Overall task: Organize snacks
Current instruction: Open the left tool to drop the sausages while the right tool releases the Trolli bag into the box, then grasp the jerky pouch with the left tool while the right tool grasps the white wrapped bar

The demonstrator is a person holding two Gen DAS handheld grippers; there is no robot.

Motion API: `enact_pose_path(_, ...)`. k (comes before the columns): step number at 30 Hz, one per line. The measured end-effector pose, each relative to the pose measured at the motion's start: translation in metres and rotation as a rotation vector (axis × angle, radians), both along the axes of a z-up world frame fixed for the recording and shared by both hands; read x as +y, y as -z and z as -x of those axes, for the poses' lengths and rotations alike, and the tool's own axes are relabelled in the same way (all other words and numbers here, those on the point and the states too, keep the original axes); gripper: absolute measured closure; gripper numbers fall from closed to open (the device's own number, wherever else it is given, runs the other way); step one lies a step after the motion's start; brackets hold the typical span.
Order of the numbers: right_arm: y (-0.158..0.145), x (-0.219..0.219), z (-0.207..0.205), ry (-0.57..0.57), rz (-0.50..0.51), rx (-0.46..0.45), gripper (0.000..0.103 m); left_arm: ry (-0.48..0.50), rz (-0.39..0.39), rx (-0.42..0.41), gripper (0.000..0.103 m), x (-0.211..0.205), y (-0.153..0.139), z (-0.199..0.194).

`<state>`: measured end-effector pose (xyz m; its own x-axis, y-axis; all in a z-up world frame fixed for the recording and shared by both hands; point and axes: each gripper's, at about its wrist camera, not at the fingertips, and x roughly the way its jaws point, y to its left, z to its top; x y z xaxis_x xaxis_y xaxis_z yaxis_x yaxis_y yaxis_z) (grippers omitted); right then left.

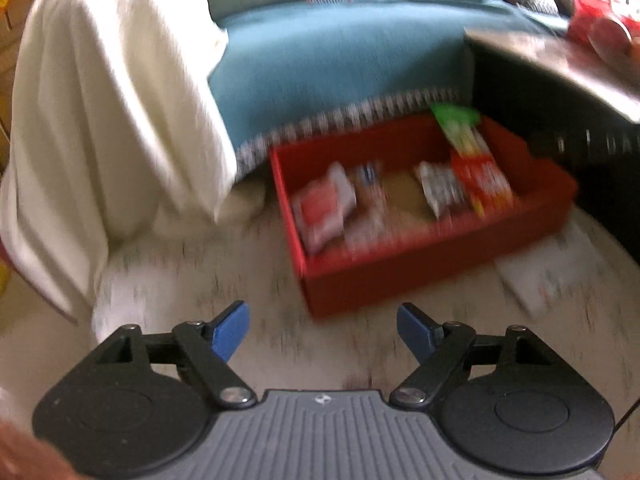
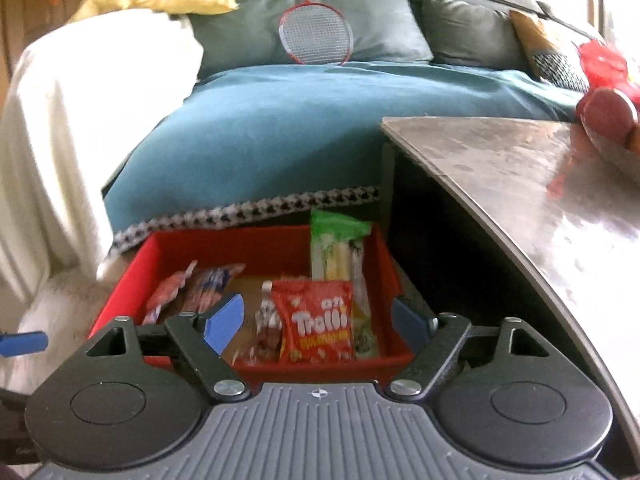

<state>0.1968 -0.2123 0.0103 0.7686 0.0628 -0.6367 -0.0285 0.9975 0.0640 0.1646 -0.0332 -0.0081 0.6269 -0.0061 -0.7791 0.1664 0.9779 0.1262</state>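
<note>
A red box (image 1: 400,276) (image 2: 256,246) sits on the pale floor beside the sofa and holds several snack packets. Among them are a red Trolli bag (image 2: 316,322) (image 1: 482,178), a tall green-topped packet (image 2: 340,250) (image 1: 460,128) leaning on the far wall, and a red-and-white packet (image 1: 324,208) (image 2: 168,300) on the left. My left gripper (image 1: 323,332) is open and empty, above the floor in front of the box. My right gripper (image 2: 318,322) is open and empty, just above the box's near side. A blue left fingertip (image 2: 22,343) shows at the right wrist view's left edge.
A sofa with a blue cover (image 2: 280,128) and a white throw (image 1: 104,112) stands behind the box. A grey tabletop (image 2: 540,184) with dark sides is on the right, holding a red bag (image 2: 608,80). A badminton racket (image 2: 316,34) leans on the cushions. A white paper (image 1: 556,268) lies on the floor.
</note>
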Motion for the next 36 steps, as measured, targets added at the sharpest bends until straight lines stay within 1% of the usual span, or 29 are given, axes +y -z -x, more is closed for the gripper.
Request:
enact_pose_path(2,0.004,0.004,0.011,-0.023,0.03,0.025,0.016,0.012,0.014,0.052,0.028,0.003,0.011,0.015)
enact_pose_path(5,0.017,0.005,0.024,-0.05,0.034,0.085,0.016,0.005,0.029,0.13,0.028,0.005,0.029,0.025)
enact_pose_path(9,0.037,0.001,0.032,-0.077,0.037,0.164,0.016,0.017,0.011,0.167,0.028,0.001,0.043,0.029)
enact_pose_path(12,0.051,-0.009,0.029,-0.054,0.022,0.208,0.016,0.021,0.056,0.183,0.028,0.001,0.048,0.028)
enact_pose_path(14,0.061,-0.017,0.021,-0.035,0.003,0.231,0.016,0.034,0.068,0.196,0.03,-0.001,0.049,0.029)
enact_pose_path(15,0.067,-0.021,0.016,-0.022,0.003,0.239,0.016,0.044,0.077,0.202,0.036,-0.001,0.048,0.031)
enact_pose_path(16,0.072,-0.023,0.011,-0.016,0.004,0.241,0.016,0.059,0.092,0.21,0.038,-0.001,0.049,0.032)
enact_pose_path(17,0.078,-0.024,0.005,-0.024,0.004,0.239,0.016,0.073,0.105,0.222,0.038,0.0,0.049,0.034)
enact_pose_path(21,0.098,-0.019,-0.013,-0.102,0.022,0.234,0.016,0.103,0.096,0.224,0.038,0.006,0.048,0.045)
enact_pose_path(23,0.107,-0.021,-0.023,-0.108,0.009,0.239,0.01,0.108,0.097,0.223,0.037,0.01,0.049,0.047)
enact_pose_path(26,0.115,-0.022,-0.028,-0.118,-0.013,0.231,0.006,0.12,0.103,0.227,0.035,0.016,0.049,0.049)
enact_pose_path(27,0.115,-0.02,-0.027,-0.141,-0.003,0.249,0.006,0.126,0.107,0.226,0.035,0.017,0.049,0.049)
enact_pose_path(28,0.113,-0.019,-0.024,-0.176,-0.014,0.258,0.007,0.134,0.106,0.226,0.035,0.017,0.049,0.049)
enact_pose_path(30,0.106,-0.017,-0.013,-0.284,-0.114,0.296,0.007,0.146,0.093,0.223,0.035,0.016,0.049,0.051)
enact_pose_path(32,0.1,-0.007,0.003,-0.421,-0.189,0.368,0.008,0.143,0.089,0.223,0.034,0.017,0.049,0.053)
enact_pose_path(33,0.098,0.0,0.01,-0.477,-0.193,0.391,0.008,0.14,0.088,0.228,0.034,0.017,0.049,0.054)
enact_pose_path(34,0.096,0.007,0.02,-0.518,-0.173,0.403,0.008,0.137,0.089,0.232,0.034,0.019,0.048,0.056)
enact_pose_path(36,0.091,0.015,0.037,-0.551,-0.112,0.431,0.008,0.135,0.084,0.231,0.034,0.024,0.048,0.06)
